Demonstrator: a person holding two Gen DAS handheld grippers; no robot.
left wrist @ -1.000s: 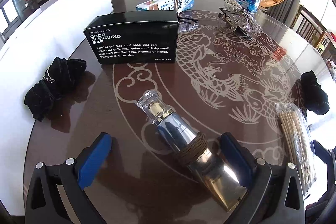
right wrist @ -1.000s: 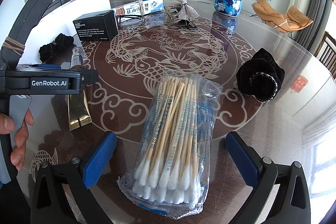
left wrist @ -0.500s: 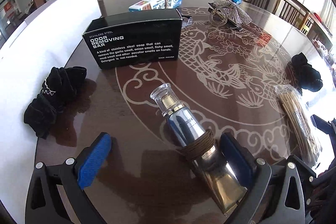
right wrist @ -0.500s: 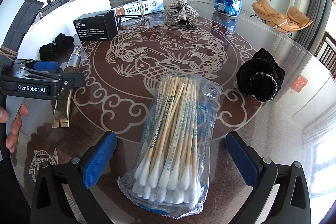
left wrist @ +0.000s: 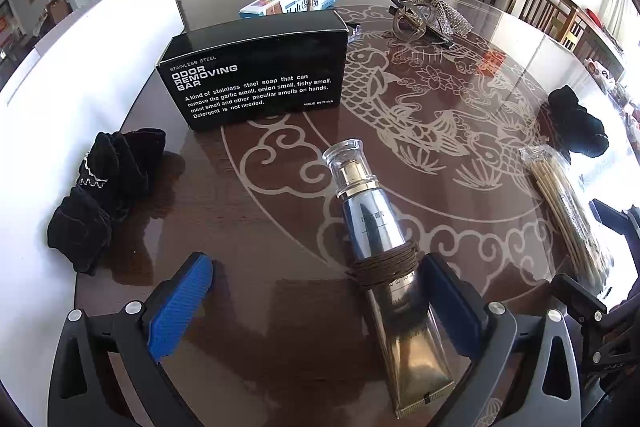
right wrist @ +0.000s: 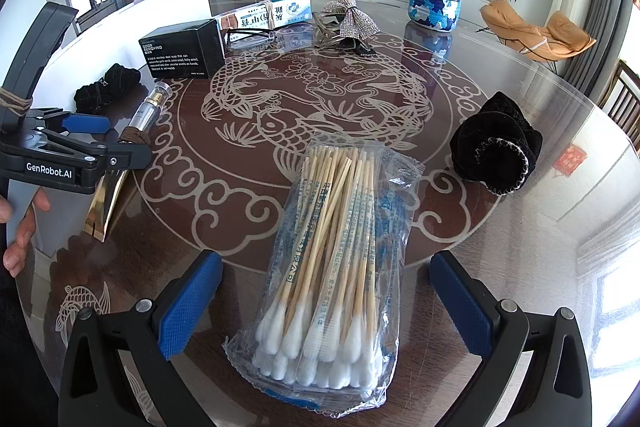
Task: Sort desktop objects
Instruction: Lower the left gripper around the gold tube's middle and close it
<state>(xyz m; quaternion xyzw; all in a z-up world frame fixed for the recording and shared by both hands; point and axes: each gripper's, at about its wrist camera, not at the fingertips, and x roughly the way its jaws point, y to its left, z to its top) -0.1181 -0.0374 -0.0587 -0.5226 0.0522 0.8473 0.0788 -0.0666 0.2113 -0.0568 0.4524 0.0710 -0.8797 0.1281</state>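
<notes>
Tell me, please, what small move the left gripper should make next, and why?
Probably shift slightly right to centre, then close. The left gripper is open, and the silver tube lies between its fingers but hard against the right pad, leaving a wide gap on the left.

Silver tube (left wrist: 376, 227): laid flat, clear cap away, brown cord wound round middle | cotton swab pack (right wrist: 332, 267): sealed, flat | black box (left wrist: 256, 71): upright on long edge, closed
</notes>
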